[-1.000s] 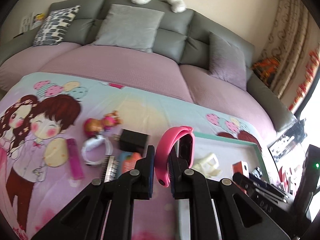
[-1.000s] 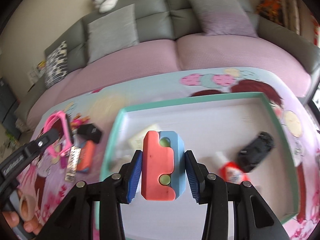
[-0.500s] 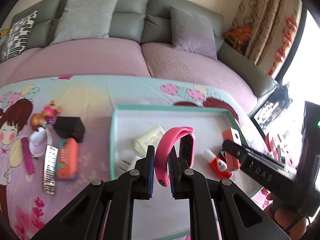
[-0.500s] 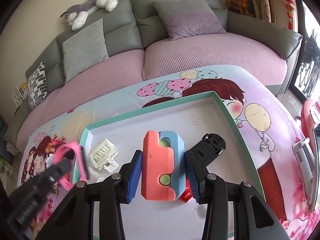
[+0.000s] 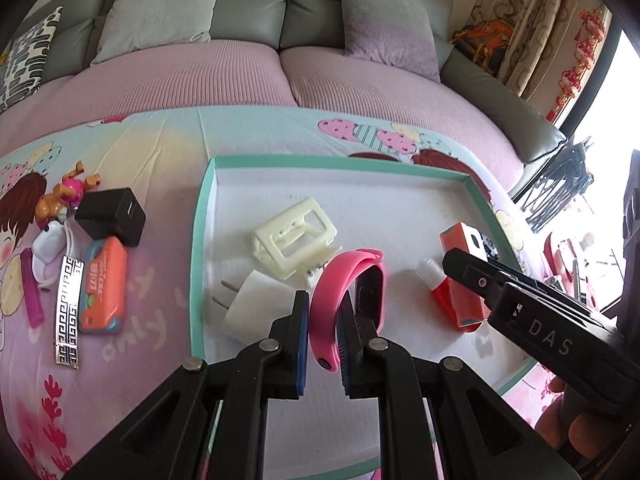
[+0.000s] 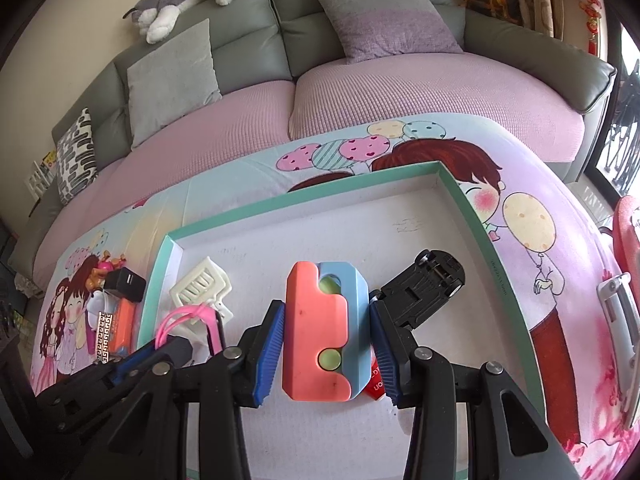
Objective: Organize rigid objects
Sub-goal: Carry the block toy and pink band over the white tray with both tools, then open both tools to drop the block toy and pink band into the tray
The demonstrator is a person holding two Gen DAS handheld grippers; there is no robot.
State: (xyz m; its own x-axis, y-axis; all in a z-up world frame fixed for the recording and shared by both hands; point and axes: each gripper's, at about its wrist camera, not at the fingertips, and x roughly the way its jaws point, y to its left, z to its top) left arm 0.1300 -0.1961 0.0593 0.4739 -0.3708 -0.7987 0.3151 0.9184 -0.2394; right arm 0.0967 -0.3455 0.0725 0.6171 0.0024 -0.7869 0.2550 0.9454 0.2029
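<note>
My left gripper (image 5: 323, 316) is shut on a pink wristband (image 5: 352, 280) and holds it over the near left part of the teal-rimmed white tray (image 5: 202, 216). My right gripper (image 6: 326, 334) is shut on a coral and blue block (image 6: 324, 332) over the tray's (image 6: 472, 208) middle. In the tray lie a cream clip (image 5: 294, 236), a white plug (image 5: 256, 308), a red tube (image 5: 438, 288) and a black toy car (image 6: 424, 292). The left gripper with the pink wristband (image 6: 188, 320) also shows in the right wrist view.
Left of the tray on the cartoon cloth lie a black charger (image 5: 110, 216), an orange case (image 5: 102, 284), a silver bar (image 5: 69, 312), a purple stick (image 5: 31, 288), a white earbud case (image 5: 48, 244) and a small toy figure (image 5: 64, 196). A sofa (image 5: 240, 72) stands behind.
Both grippers have moved in over the tray and lower. The wristband has come from above the loose items to the tray's left part. The block hangs nearer the tray floor.
</note>
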